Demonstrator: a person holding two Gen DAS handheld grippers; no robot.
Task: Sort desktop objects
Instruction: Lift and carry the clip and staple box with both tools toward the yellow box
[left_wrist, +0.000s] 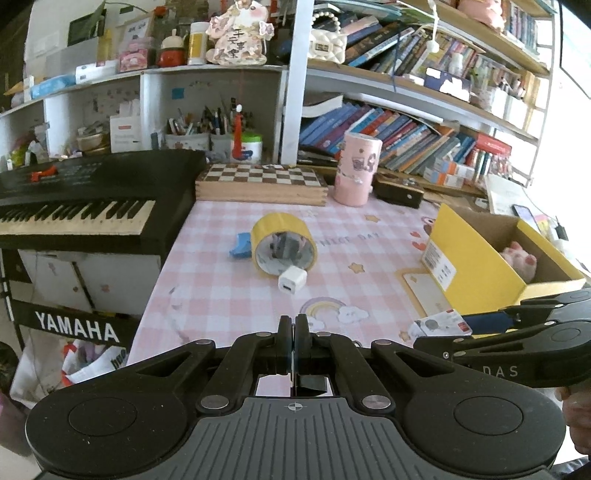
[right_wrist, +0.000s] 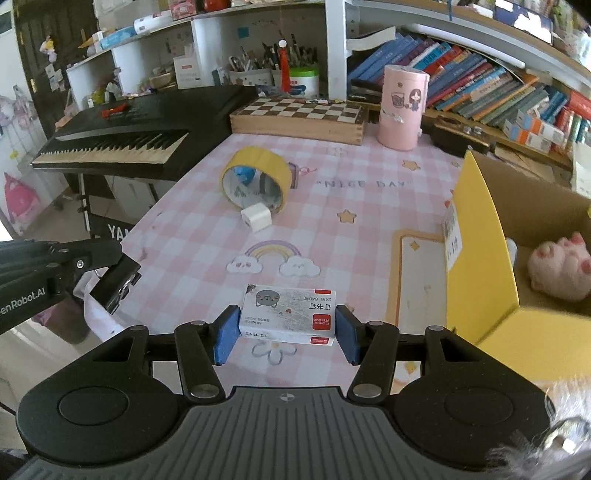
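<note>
Staple box: one, small and white with a grey cat face and a red label, held between the two blue pads of the right gripper, over the near part of the worktop. In the left wrist view the same box shows at the tip of the right gripper.

Left gripper: one, jaws pressed fully together, nothing between them.

Tape roll: one, wide and yellow, tilted on its edge at mid-worktop.

Charger cube: one, white, touching the roll's near rim.

Blue object: one, small, just beside the roll on its keyboard side; kind cannot be told.

Cardboard box: one, yellow outside, open-topped, at the worktop's right edge, with one pink plush toy inside.

Chessboard case: one, wooden, at the far edge.

Pink cylinder: one, upright beside the chessboard case.

Keyboard: one, black, left of the worktop.

Bookshelves: two tiers visible at right, crowded with books; count cannot be told.
</note>
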